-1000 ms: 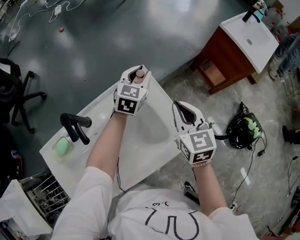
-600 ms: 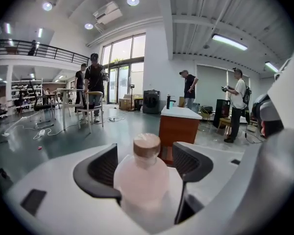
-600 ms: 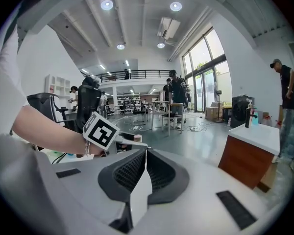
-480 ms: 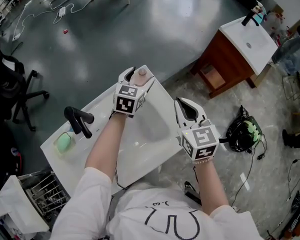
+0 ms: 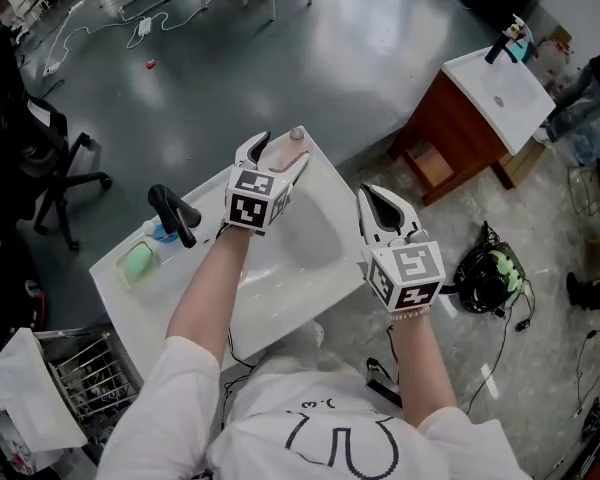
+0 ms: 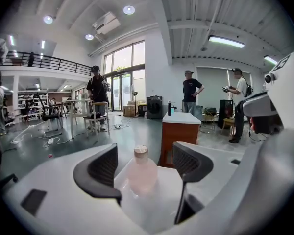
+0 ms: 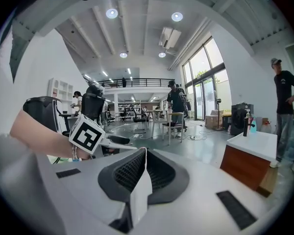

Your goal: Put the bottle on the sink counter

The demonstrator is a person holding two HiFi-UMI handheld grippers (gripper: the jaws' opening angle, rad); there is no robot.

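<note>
On the far corner of the white surface (image 5: 280,303), in the head view, the bottle (image 5: 295,135) stands upright, just beyond the basin (image 5: 315,243). My left gripper (image 5: 280,153) points at it from the near side, with a jaw on either side of its pale pink body. My right gripper (image 5: 378,200) hangs over the surface's right edge, well apart from the bottle. A black faucet (image 5: 175,215) rises at the left end, with a green soap (image 5: 137,261) just beside it. A wood cabinet (image 5: 460,118) with a white top stands farther off on the floor.

In the left gripper view, my left gripper (image 6: 146,154) is spread wide; its jaws have just been opening. The bottle (image 6: 141,173) stands on the surface between them, its tan cap (image 6: 140,151) level with the dark pads (image 6: 104,168). Neither pad presses on it: a gap shows on each side. The cabinet (image 6: 179,131) is behind it, and several people stand farther back in the hall.

In the right gripper view, my right gripper (image 7: 143,168) has its jaws closed together with nothing between them. My left forearm (image 7: 41,131) and the marker cube (image 7: 86,133) cross the left side. The cabinet (image 7: 250,155) is at the right, with a person (image 7: 284,97) standing by it.
</note>
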